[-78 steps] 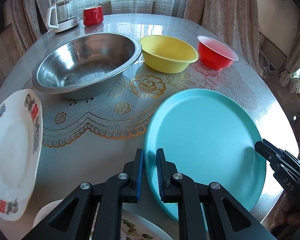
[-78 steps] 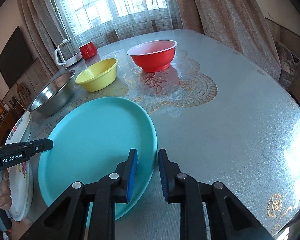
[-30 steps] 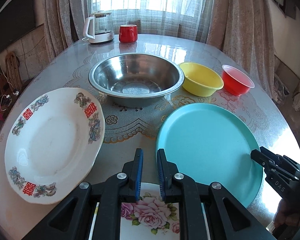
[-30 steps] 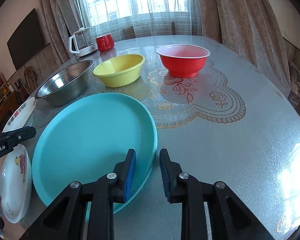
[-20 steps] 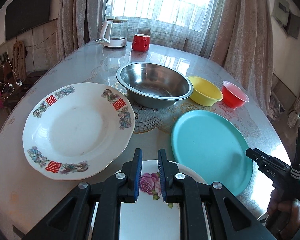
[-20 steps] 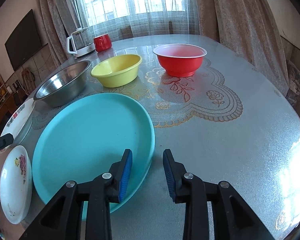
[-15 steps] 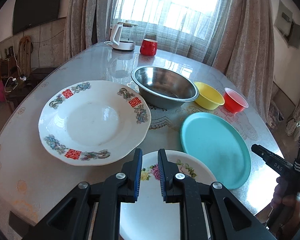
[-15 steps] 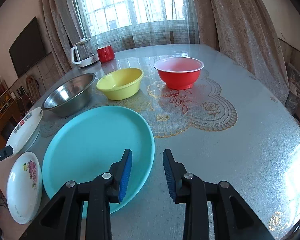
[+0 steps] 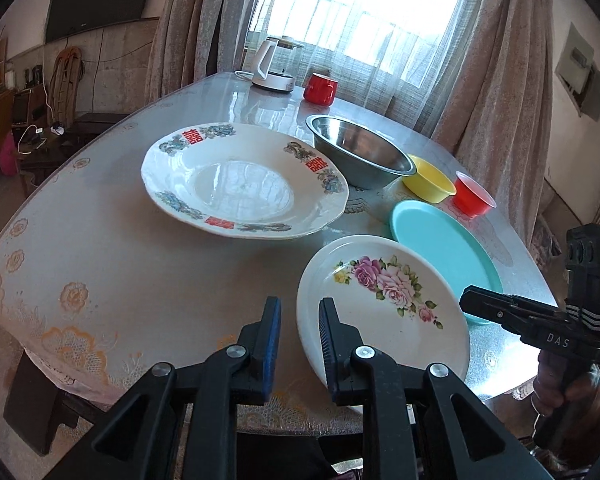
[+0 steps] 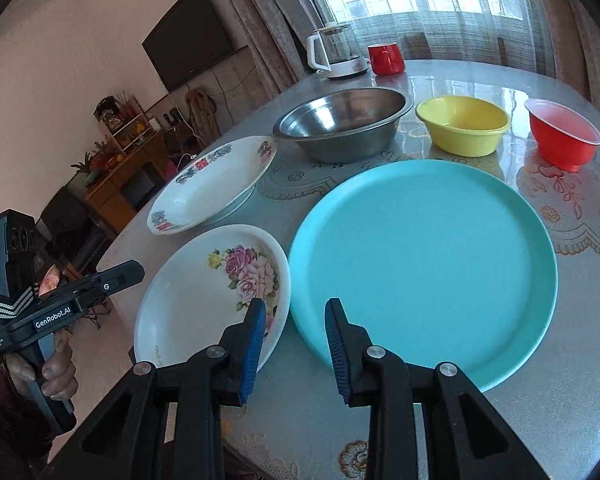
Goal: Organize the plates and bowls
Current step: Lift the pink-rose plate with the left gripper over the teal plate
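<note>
On the table's near edge lies a white rose-patterned plate, just beside a turquoise plate. The left gripper hangs at its rim, jaws having just parted slightly, empty. The right gripper hovers open, gripping nothing.

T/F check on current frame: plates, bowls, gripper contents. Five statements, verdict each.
1. The rose plate lies flat on the table. True.
2. The yellow bowl is nested in the steel bowl. False: they stand side by side, apart.
3. The right gripper holds nothing. True.
4. The turquoise plate is stacked on the rose plate. False: it lies beside it.
5. The left gripper clamps the rose plate's rim. False: nothing is between its fingers.
</note>
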The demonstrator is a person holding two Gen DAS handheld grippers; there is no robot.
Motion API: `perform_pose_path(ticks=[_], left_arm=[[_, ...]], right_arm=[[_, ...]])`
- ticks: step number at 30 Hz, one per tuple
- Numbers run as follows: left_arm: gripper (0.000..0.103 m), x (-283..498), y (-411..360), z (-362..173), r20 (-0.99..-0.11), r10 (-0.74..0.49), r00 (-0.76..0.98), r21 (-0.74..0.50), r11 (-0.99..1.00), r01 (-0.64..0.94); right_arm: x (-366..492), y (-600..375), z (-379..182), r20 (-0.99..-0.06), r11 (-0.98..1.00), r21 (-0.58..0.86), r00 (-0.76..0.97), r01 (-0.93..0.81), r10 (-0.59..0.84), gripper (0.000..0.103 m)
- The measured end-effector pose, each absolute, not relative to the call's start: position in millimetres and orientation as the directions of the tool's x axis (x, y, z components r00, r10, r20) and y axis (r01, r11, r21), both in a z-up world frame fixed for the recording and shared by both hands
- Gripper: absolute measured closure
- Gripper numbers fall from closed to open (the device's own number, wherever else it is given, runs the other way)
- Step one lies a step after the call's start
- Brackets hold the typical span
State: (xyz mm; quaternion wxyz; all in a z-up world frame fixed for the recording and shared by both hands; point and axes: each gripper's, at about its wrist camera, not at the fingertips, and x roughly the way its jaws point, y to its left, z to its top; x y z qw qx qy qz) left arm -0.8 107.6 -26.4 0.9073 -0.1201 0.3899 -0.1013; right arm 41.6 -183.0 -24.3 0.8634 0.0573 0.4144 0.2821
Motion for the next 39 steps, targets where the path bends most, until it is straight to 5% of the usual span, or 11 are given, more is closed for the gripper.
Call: perform_pose_path(ticks=[9,39], left_arm=[[0.079,2,98,-52,-0.706,-0.355,0.613,-0.362,0.925,0.118],[0.085,18,68,-26,-0.666,-0.361,0.652,-0.319,0.929,0.189]], right_arm=[[42,-165,-32,-0.709,0.835,0.297,0.479,-0.464,0.518,0.086],[44,-199,-17,-0.655,0.836,0.388,0.523,-0.387,0.546,0.086]])
